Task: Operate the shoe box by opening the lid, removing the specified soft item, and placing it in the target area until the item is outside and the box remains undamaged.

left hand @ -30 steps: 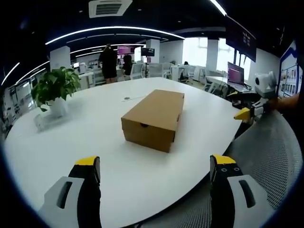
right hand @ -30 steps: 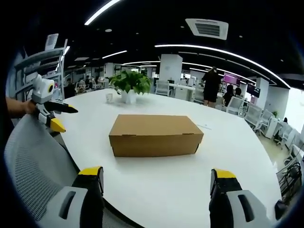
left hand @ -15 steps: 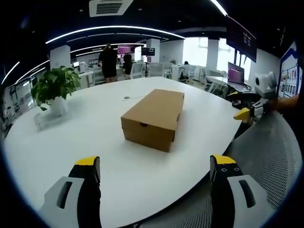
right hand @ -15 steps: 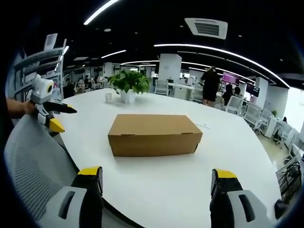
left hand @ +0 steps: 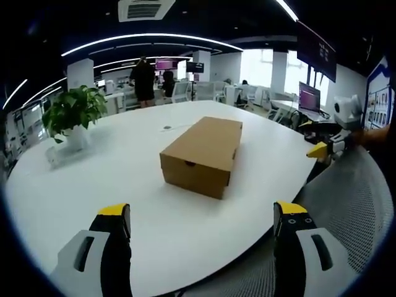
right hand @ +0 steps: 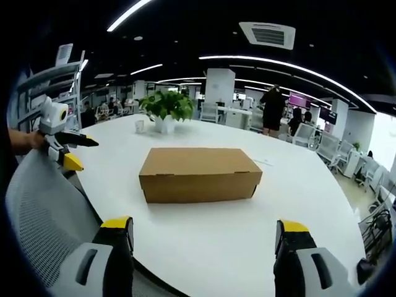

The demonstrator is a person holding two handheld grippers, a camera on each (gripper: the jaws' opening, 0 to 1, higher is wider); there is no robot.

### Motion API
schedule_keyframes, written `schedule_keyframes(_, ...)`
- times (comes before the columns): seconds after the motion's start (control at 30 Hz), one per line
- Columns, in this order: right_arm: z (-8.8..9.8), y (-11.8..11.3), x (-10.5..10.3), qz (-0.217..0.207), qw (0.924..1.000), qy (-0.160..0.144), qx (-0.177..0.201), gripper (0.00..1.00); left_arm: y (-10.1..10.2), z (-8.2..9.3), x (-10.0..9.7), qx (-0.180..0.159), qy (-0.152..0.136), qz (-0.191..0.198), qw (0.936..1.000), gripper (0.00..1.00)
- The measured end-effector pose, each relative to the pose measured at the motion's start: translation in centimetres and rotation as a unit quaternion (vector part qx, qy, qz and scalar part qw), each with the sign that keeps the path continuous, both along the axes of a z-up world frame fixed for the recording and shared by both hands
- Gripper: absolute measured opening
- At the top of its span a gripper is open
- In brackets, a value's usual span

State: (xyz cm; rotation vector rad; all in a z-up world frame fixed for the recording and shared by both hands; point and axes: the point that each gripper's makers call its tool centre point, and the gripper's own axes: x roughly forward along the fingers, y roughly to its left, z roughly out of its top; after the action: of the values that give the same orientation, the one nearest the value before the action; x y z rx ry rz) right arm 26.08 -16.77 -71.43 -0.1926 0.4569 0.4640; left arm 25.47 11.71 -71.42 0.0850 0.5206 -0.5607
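Shoe box point(left hand: 202, 156) shut, lid flat and seated all round, plain brown cardboard, lying on the white round table point(left hand: 124, 185). It sits ahead of both tongs, well apart from each; neither touches it. In the left gripper view one short end faces the jaws, with a small thumb notch at the lid edge; in the right gripper view point(right hand: 199, 173) a long side faces the jaws. Soft item is inside, can't be seen.

Left gripper point(left hand: 202, 216): jaws spread wide, nothing between them, held back at the near table edge. Right gripper point(right hand: 202, 228): same, wide apart and empty, also back at the table rim. Each shows in the other's view off to the side, over a grey mesh chair back point(right hand: 43, 210).

Step in hand, as I judge it: approach to open the lid, nothing started. To do it well: bring one gripper down onto the box base wall to pin it, take the other to the lid's lip at a short end near the notch, close lightly on the lid edge alone and lift straight up. Don't pinch lid and base together and don't crush the card wall. Box probably light, so it will slide on the smooth top if not held.

Beyond the box: potted plant point(left hand: 71, 114) far left of the left jaws, a person standing point(left hand: 143, 80) in the office behind.
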Motion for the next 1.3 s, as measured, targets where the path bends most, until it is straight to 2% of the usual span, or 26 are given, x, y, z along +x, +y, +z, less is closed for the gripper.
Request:
schedule_keyframes(0.3,0.1,-0.3,0.0,-0.004,1.0,0.005,0.007,0.97,0.2,0.2,0.1,0.011,0.002,0.007,0.9999,1.0)
schedule_keyframes(0.43,-0.1,-0.4,0.0,-0.005,0.9998,0.015,0.013,0.98,0.4,0.7,0.3,0.02,0.004,0.01,0.9997,1.0)
schedule_keyframes(0.77,0.5,-0.5,0.3,0.006,0.9997,0.018,0.012,0.97,0.2,1.9,0.8,0.029,0.008,0.021,0.9993,0.96)
schedule_keyframes(1.0,1.4,-0.9,1.3,0.007,0.9997,0.014,0.018,0.96,-0.3,3.4,1.7,0.014,-0.005,0.03,0.9994,0.95)
schedule_keyframes(1.2,1.7,-1.0,2.2,0.032,0.9994,0.012,0.005,0.95,-0.9,3.0,2.1,0.011,0.004,0.037,0.9992,0.91)
schedule_keyframes(1.3,1.8,-1.1,2.8,0.037,0.9991,0.017,0.014,0.95,-1.4,2.8,2.2,0.01,0.009,0.038,0.9992,0.9)
